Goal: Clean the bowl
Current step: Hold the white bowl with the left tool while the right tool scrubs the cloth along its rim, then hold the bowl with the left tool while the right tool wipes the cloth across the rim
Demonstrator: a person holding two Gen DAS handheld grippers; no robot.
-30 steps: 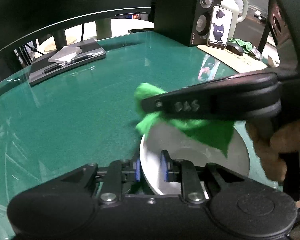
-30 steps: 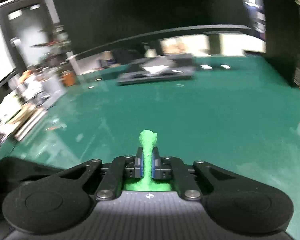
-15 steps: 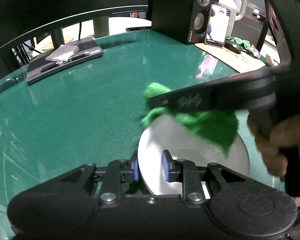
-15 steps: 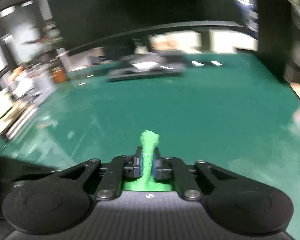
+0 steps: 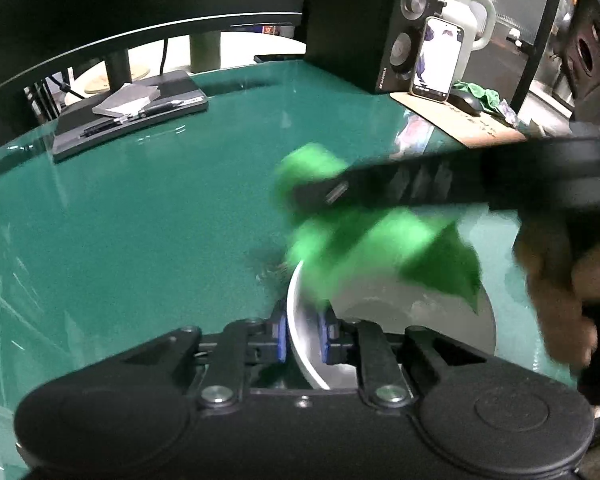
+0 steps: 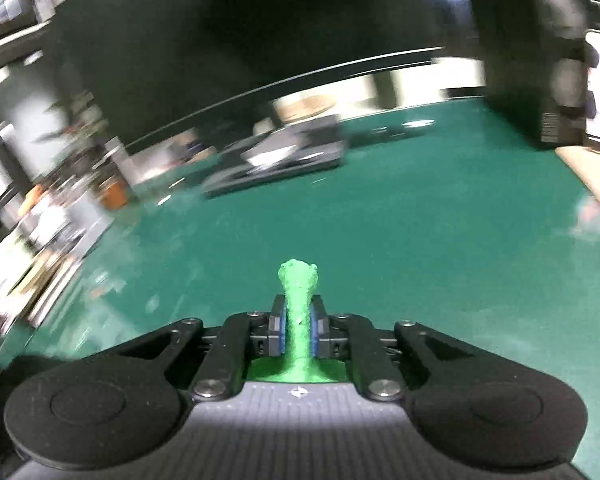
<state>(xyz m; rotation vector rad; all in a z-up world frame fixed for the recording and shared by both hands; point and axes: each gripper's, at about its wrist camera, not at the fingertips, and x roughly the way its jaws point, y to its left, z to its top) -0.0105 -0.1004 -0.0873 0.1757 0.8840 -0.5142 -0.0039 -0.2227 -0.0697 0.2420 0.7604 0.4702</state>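
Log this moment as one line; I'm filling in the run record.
step: wiping bowl | left gripper: shut on bowl rim | right gripper: shut on green cloth, cloth over bowl | surface: green table

Small white lettering is running down the black speaker's point(image 5: 364, 28) front edge, too tiny and blurred for reading.

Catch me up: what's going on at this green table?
A person is cleaning a white bowl. The left hand-held gripper is clamped on the bowl's near rim. The right hand-held gripper pinches a green cloth, which hangs over the bowl's inside. The cloth is motion-blurred, so wiping looks under way.
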